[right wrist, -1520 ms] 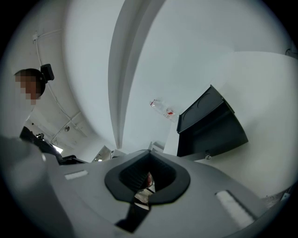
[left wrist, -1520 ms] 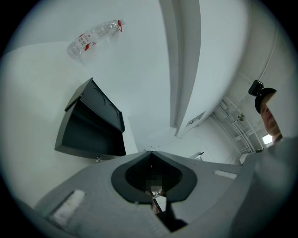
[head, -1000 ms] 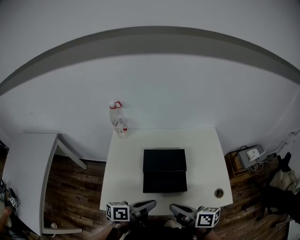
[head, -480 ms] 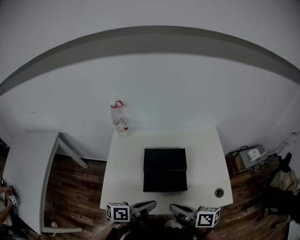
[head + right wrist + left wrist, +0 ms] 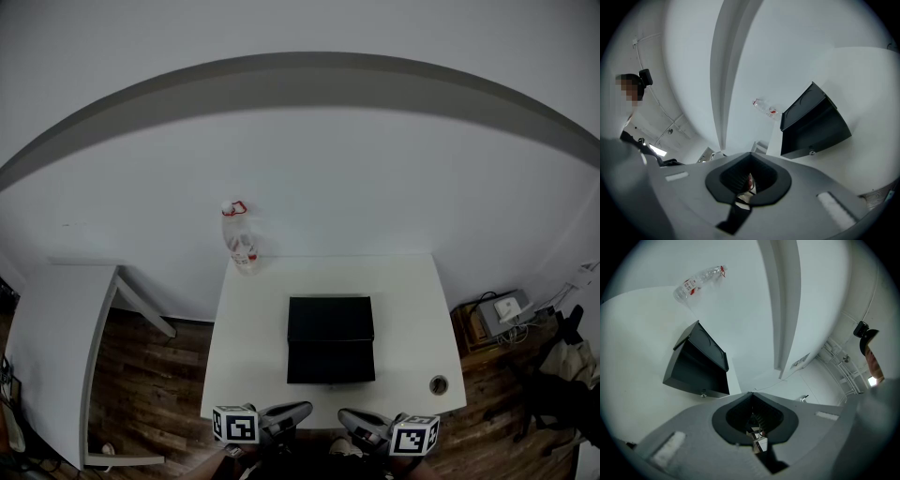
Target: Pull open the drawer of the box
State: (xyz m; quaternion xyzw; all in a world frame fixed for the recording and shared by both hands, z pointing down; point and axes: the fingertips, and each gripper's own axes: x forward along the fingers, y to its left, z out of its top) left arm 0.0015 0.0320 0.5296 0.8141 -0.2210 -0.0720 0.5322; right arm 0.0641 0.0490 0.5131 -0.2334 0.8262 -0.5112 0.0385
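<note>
Black box [image 5: 330, 339] lies on the table [image 5: 246, 356], just ahead of the left gripper [image 5: 307, 407] and right gripper [image 5: 343, 413], both closed, empty.

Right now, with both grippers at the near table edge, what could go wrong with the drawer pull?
The drawer knob is small, and the left gripper and right gripper both have their jaws together, so a poorly aligned grasp could slip off. The box seems to sit unfastened on the smooth table with nothing bracing it, so a pull may drag the whole box toward the near edge.
</note>
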